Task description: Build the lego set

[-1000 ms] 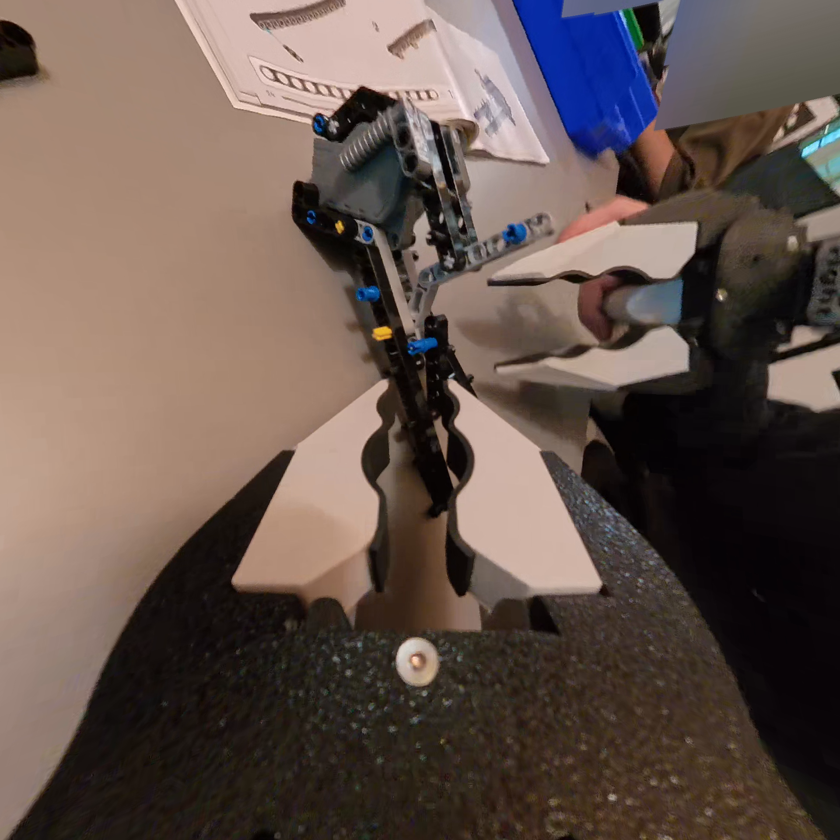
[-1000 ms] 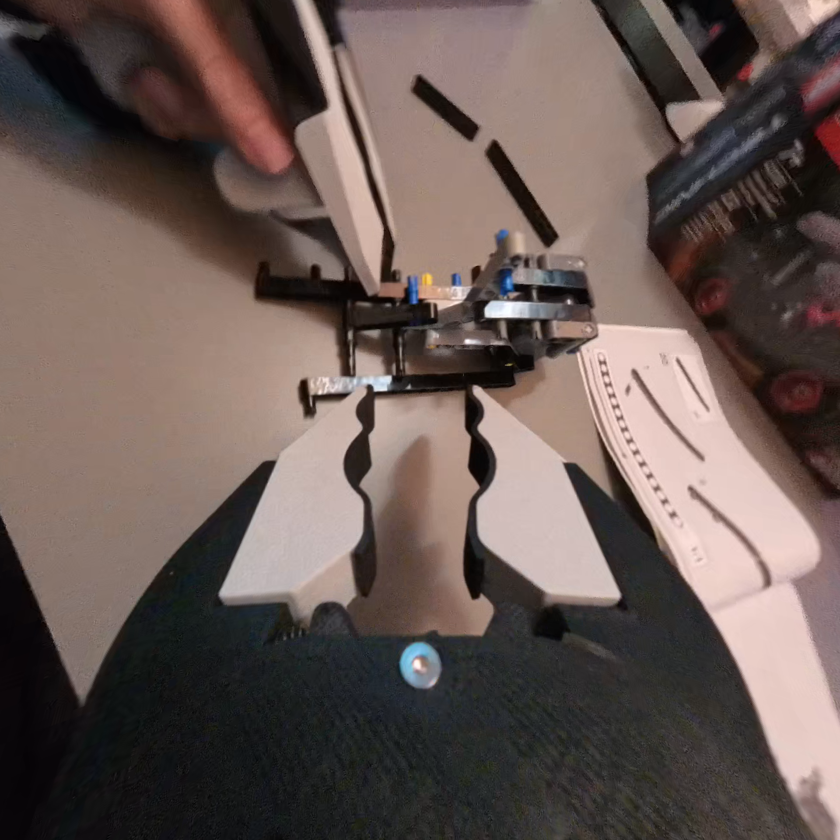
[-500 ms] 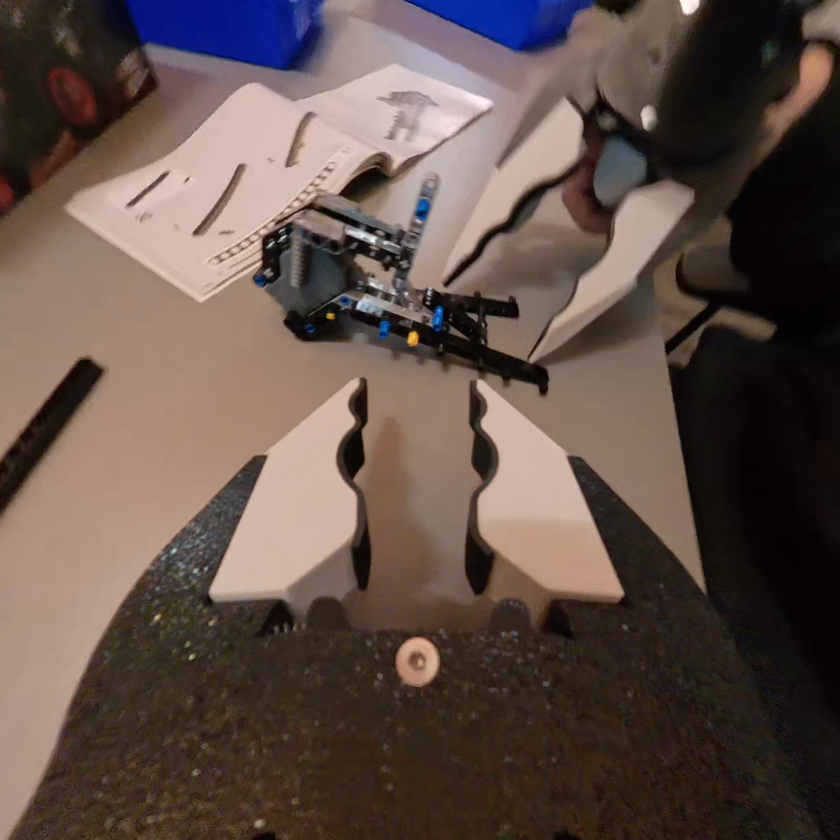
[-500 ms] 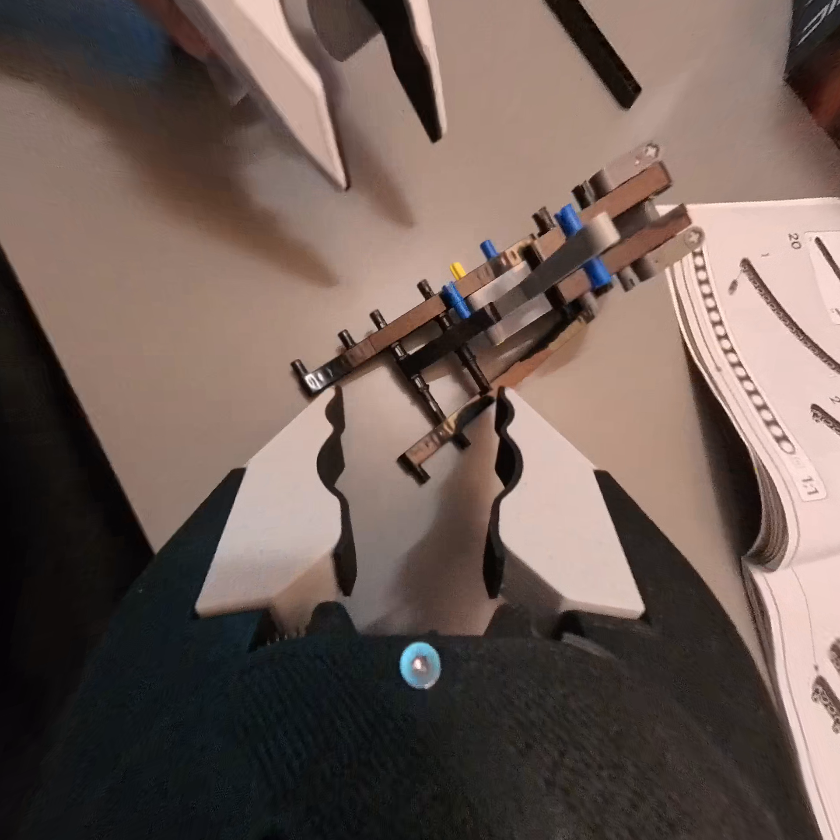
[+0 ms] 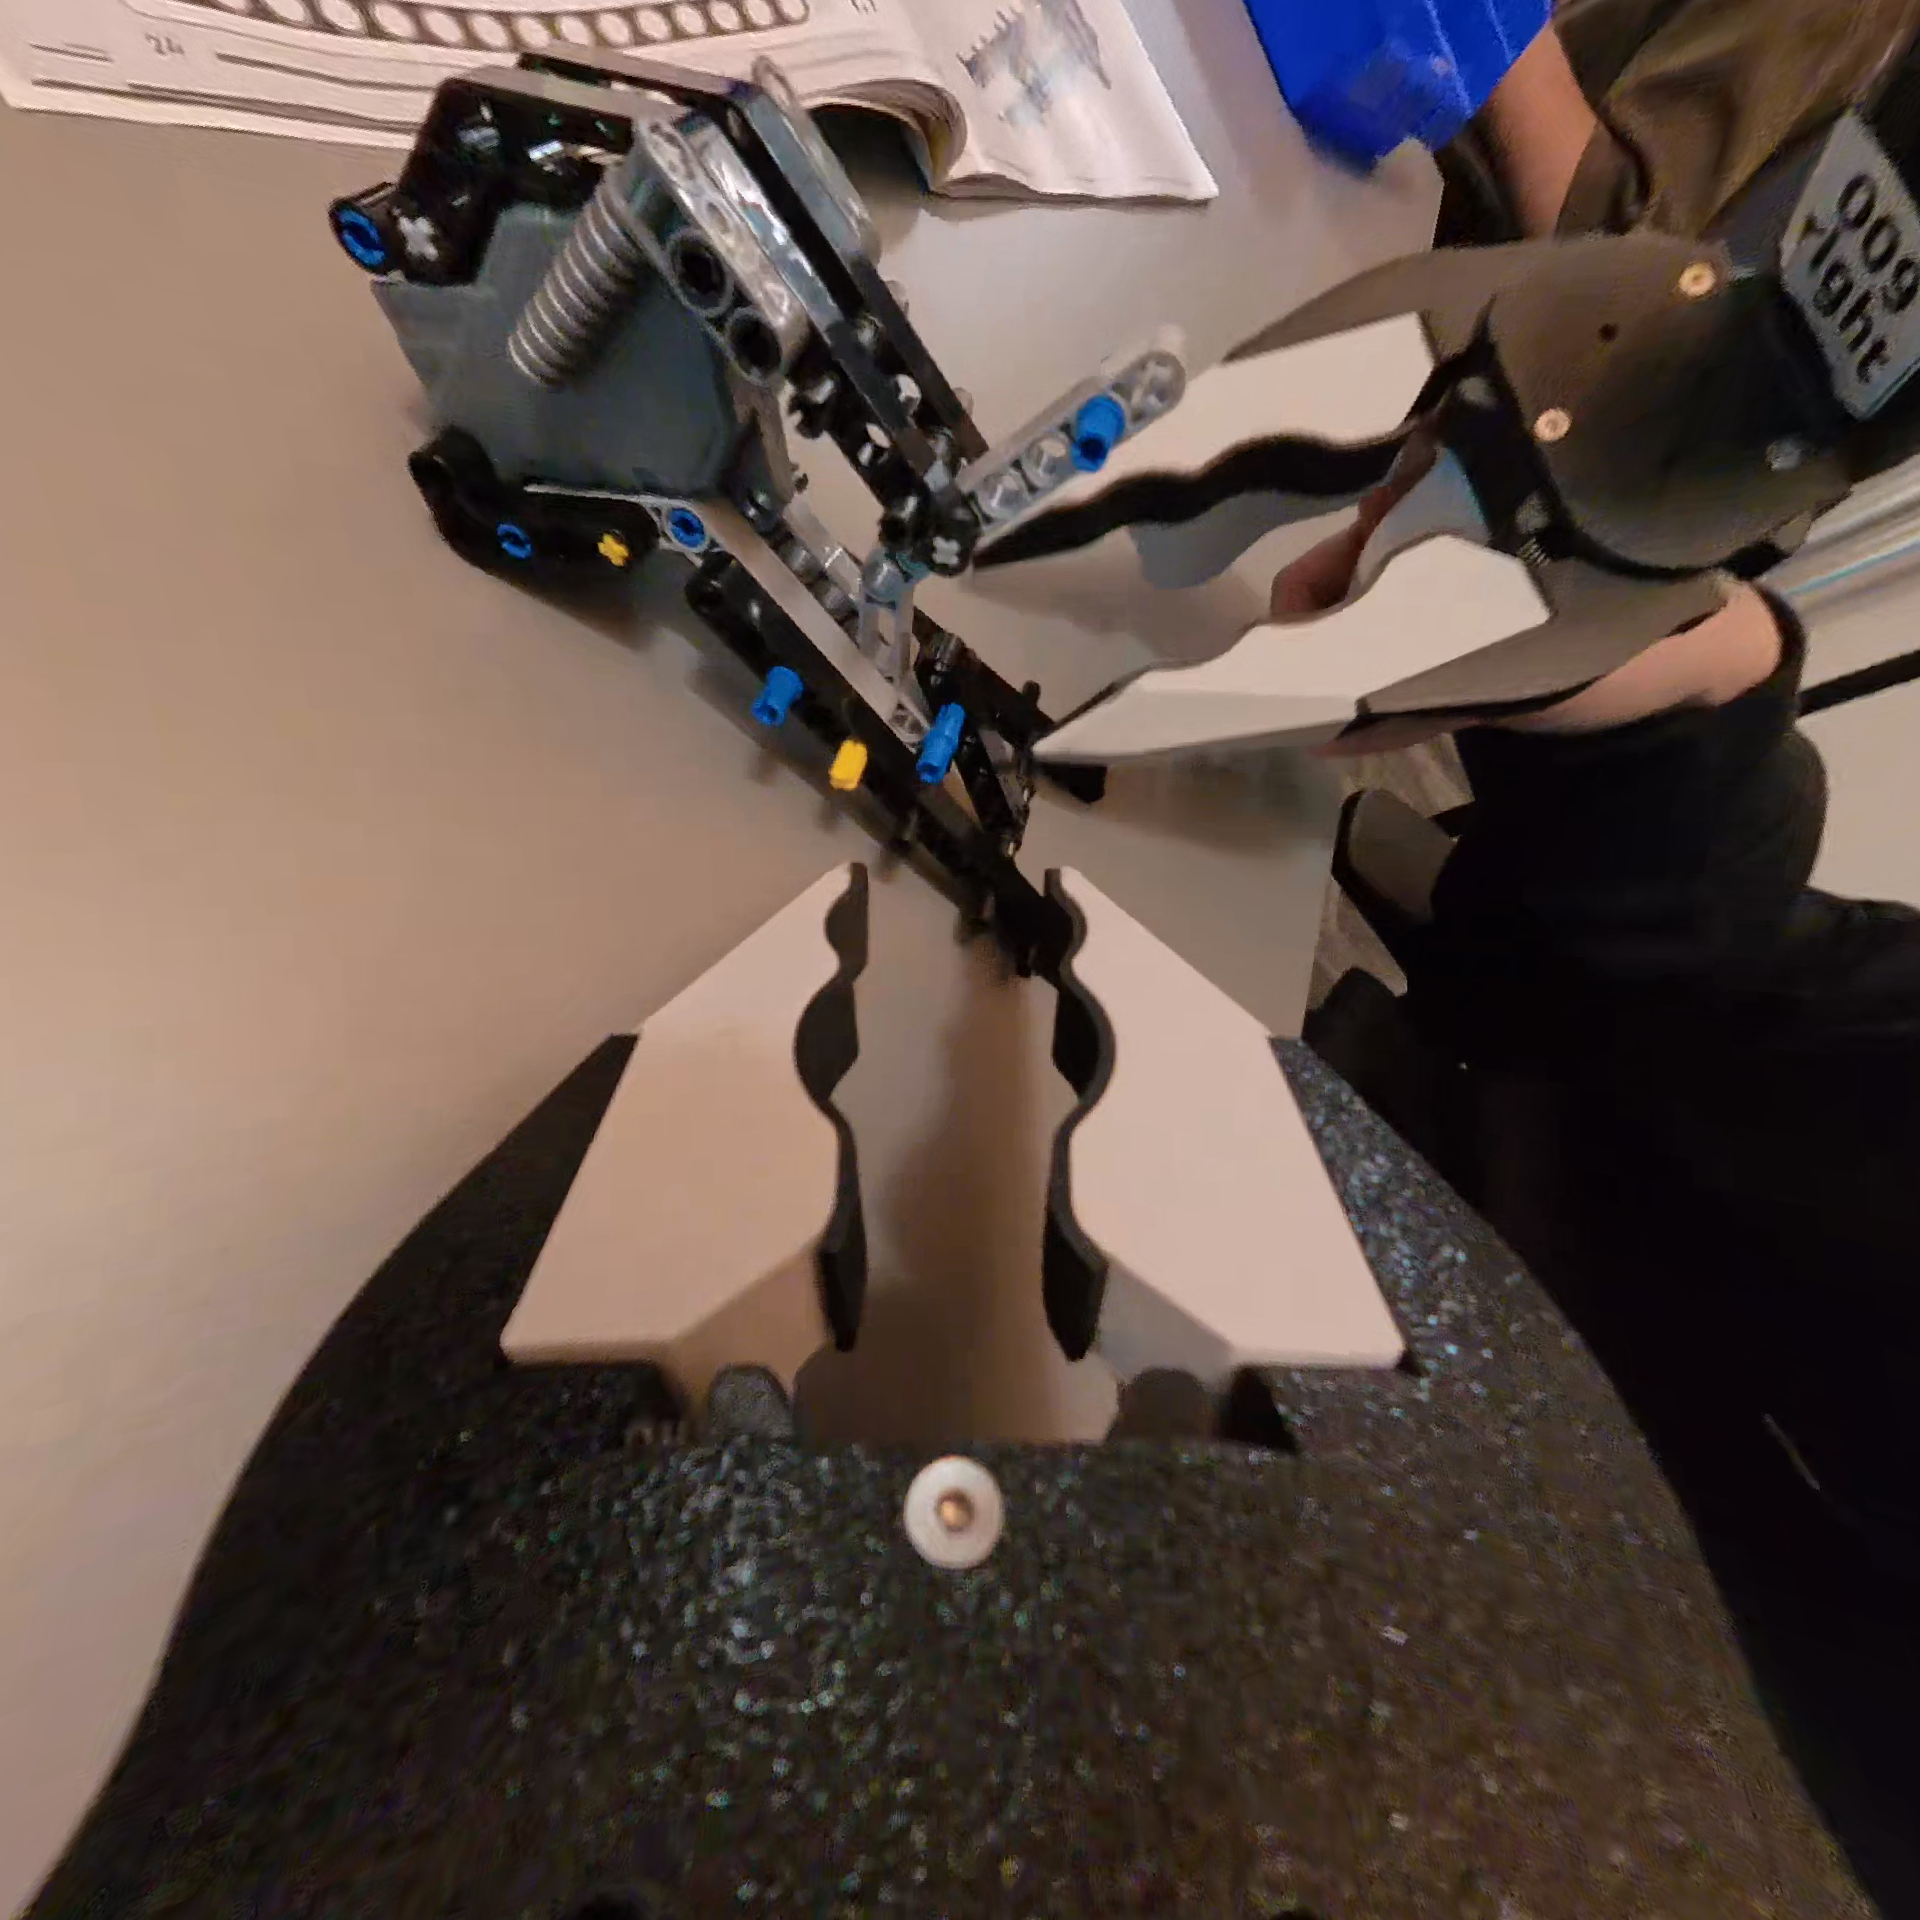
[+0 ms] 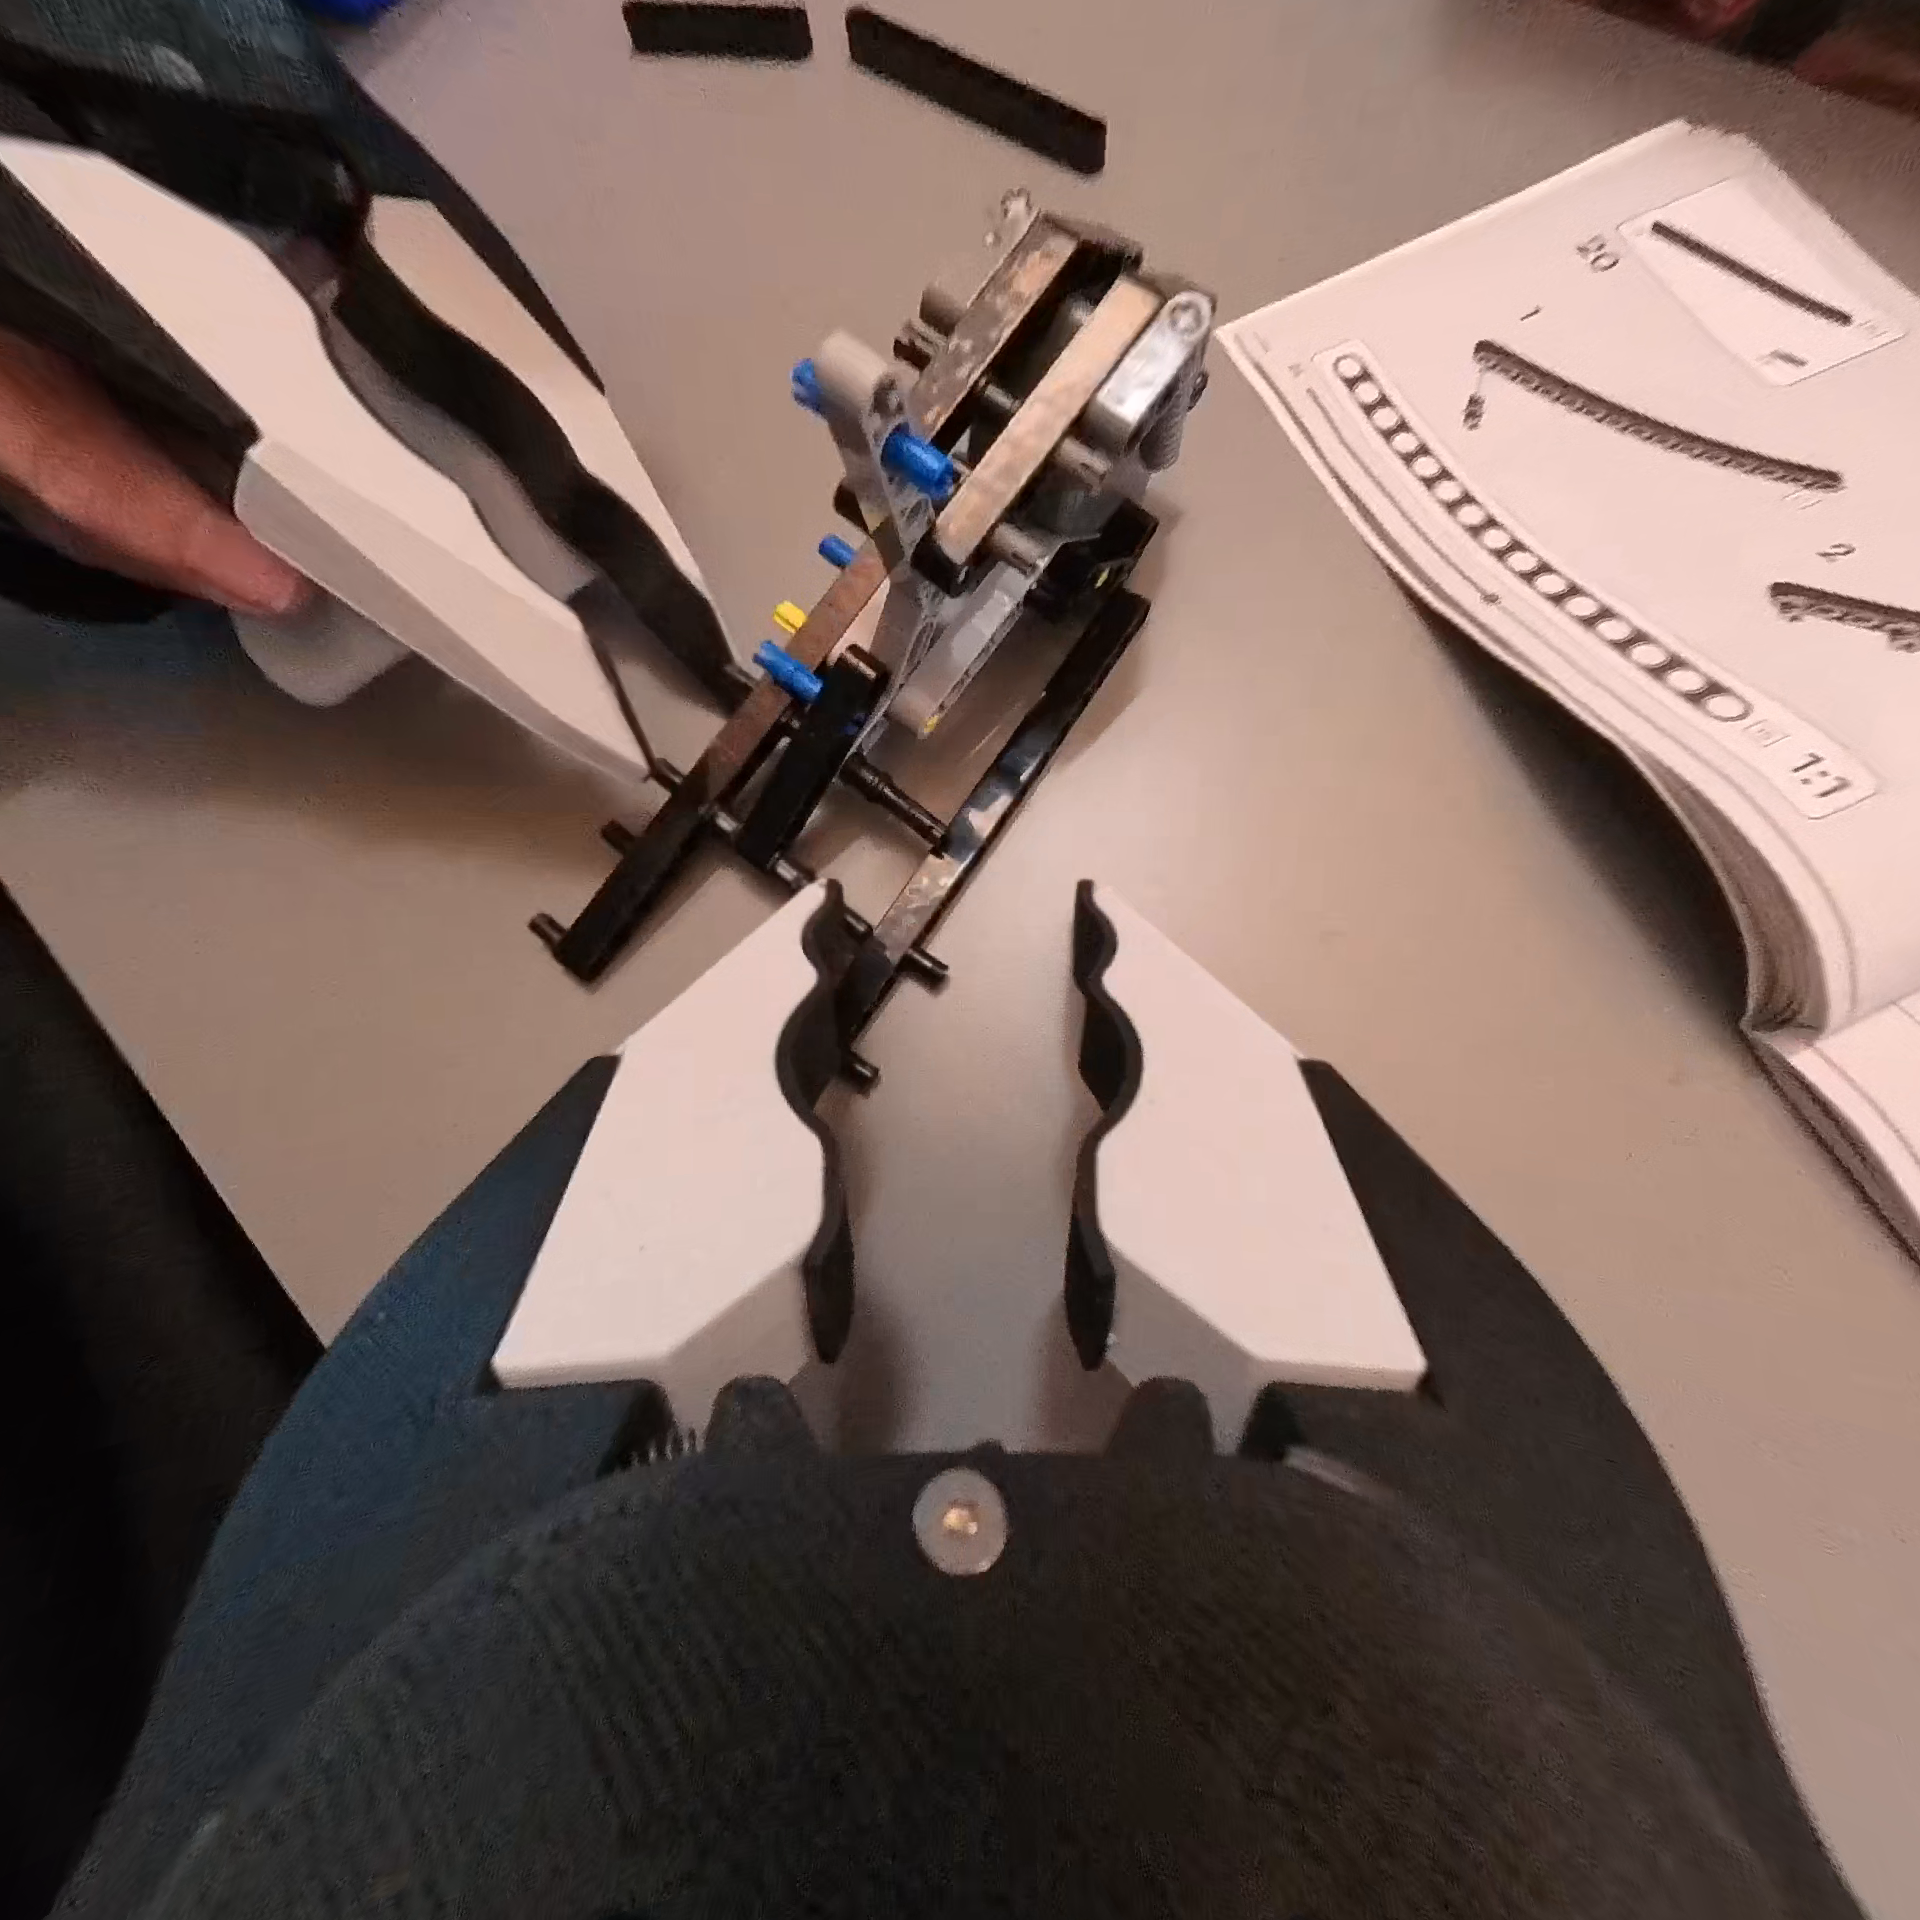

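The partly built lego assembly (image 5: 665, 416) rests on the grey table: a dark grey block with a coil spring, grey and black beams, blue and yellow pins. My left gripper (image 5: 954, 883) is open, and the end of the assembly's long black beam (image 5: 997, 914) reaches between its tips, near the right finger. My right gripper (image 5: 1008, 655) is open at the assembly's right side, one tip by the grey link. In the right wrist view my right gripper (image 6: 954, 899) is open, a black beam end (image 6: 883, 966) lies by its left finger, and the left gripper (image 6: 686, 727) stands at the assembly's (image 6: 987, 520) left.
An open instruction booklet (image 6: 1558, 520) lies right of the assembly and shows behind it in the left wrist view (image 5: 935, 94). Two loose black beams (image 6: 977, 104) lie at the far side. A blue bin (image 5: 1382, 62) stands at the back. The table edge (image 5: 1320, 935) is close.
My left gripper, shut on the black beams a second ago, opened and drew back, then came close to the beam end again. The assembly now lies on the table. My right gripper moved in beside it.
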Demonstrator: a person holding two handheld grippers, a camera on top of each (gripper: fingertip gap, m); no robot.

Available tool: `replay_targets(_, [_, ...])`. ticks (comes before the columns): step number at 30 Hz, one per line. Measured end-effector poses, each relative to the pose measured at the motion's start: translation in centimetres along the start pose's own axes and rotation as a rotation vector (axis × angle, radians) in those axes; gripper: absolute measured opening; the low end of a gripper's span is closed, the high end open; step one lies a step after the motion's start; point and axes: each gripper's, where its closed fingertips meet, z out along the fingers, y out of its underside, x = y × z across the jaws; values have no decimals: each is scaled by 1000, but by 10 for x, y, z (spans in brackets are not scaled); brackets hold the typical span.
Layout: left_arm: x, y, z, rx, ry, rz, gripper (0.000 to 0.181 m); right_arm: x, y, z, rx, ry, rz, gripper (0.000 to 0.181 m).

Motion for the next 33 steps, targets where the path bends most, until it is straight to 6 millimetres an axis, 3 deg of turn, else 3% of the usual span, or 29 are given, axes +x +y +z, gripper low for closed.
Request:
replay_targets(6, [4, -12, 9, 54, 63, -96, 24, -5, 2, 7, -7, -41, 17, 16])
replay_targets(10, [4, -18, 14, 104, 78, -118, 11, 1, 2, 5, 5, -23, 47, 13])
replay_targets(13, [9, -21, 16, 139, 144, -150, 9, 5, 2, 3, 26, -34, 93, 14])
replay_targets(17, [2, -26, 10, 181, 145, -189, 7, 19, 3, -4, 33, -5, 142, 22])
replay_targets(21, [1, -31, 5, 218, 189, -231, 6, 15, 4, -5, -9, -55, 172, 34])
replay_targets(24, [-4, -38, -3, 274, 197, -252, 6, 27, 0, -10, -20, 10, 170, 37])
replay_targets(27, [-3, -41, -6, 300, 217, -250, 6, 3, -17, -10, 42, -89, 186, 34])
replay_targets(29, [-3, -41, -6, 298, 212, -240, 5, -8, -15, -4, 36, -140, 218, 38])
replay_targets(31, [-3, -41, -7, 305, 221, -249, 5, -12, -17, 4, 69, -183, 307, 39])
replay_targets(33, [-2, -45, -12, 334, 246, -266, 5, -24, -31, 5, 154, -293, 417, 36])
